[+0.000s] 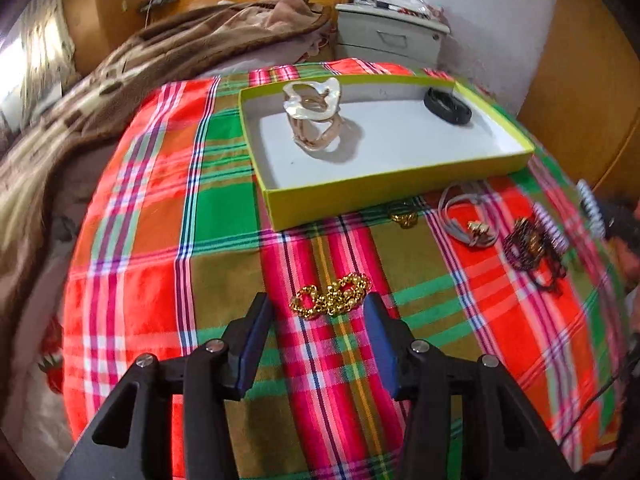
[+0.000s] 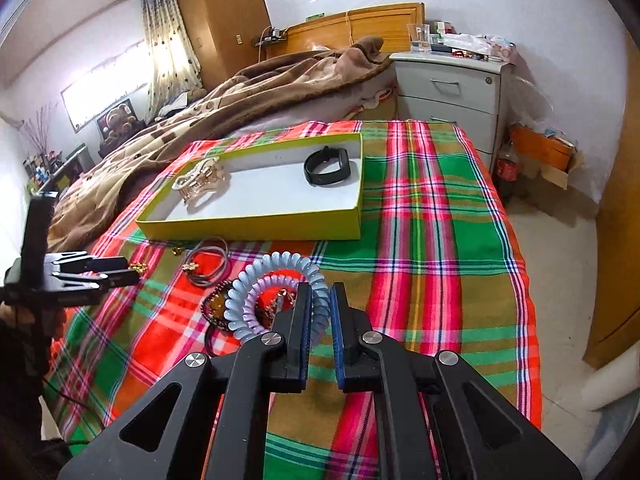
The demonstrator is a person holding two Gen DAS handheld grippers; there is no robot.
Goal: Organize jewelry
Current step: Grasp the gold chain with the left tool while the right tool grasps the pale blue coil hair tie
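A gold bead chain lies on the plaid cloth, just ahead of my left gripper. That gripper is open and its pads are clear of the chain. My right gripper is shut on a light-blue spiral hair tie, held a little above the cloth. A purple spiral tie and dark bead bracelets sit beside it. The yellow-green box holds a pearly hair claw and a black band. A grey cord bracelet and a small gold piece lie in front of the box.
A brown blanket covers the bed behind the table. A white nightstand stands at the back right. The cloth's right edge drops to the floor. My left gripper shows at the left of the right wrist view.
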